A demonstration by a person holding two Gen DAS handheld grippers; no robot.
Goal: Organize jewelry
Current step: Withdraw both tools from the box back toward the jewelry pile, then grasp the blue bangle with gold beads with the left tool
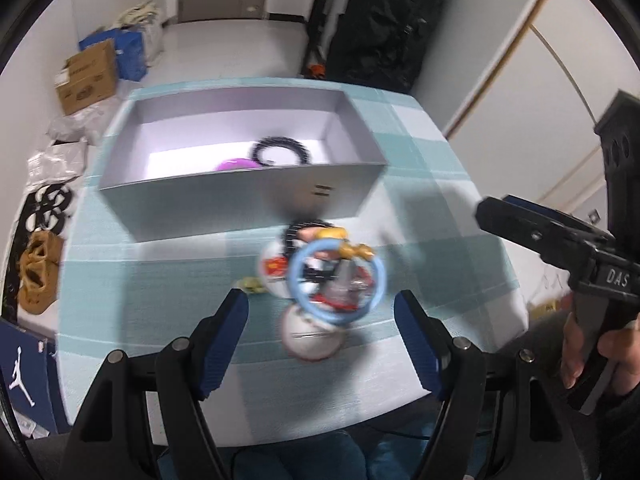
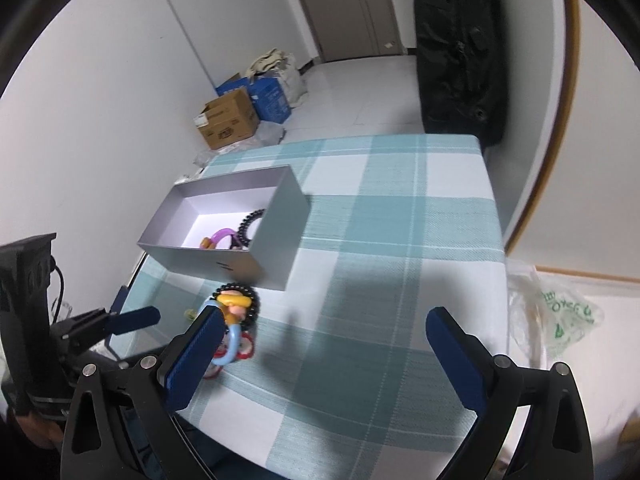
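Note:
A pile of jewelry lies on the checked tablecloth [image 2: 400, 220] just in front of a grey open box [image 1: 240, 200]. On top of the pile is a light blue ring [image 1: 298, 280], with a yellow charm [image 1: 332, 234], a black bead bracelet [image 2: 256, 300] and blurred red-and-white pieces around it. My left gripper [image 1: 320, 304] hangs open over the pile, its pads touching nothing. My right gripper [image 2: 324, 316] is open and empty to the right of the pile. Inside the box lie another black bead bracelet [image 1: 280, 150] and a purple ring [image 2: 222, 236].
The table's right edge and near edge are close by. On the floor beyond stand a cardboard box [image 2: 228, 120], blue bags [image 2: 272, 98] and a black bag [image 2: 456, 52]. A plastic bag [image 2: 560, 316] lies to the right. Brown shoes [image 1: 38, 276] sit left of the table.

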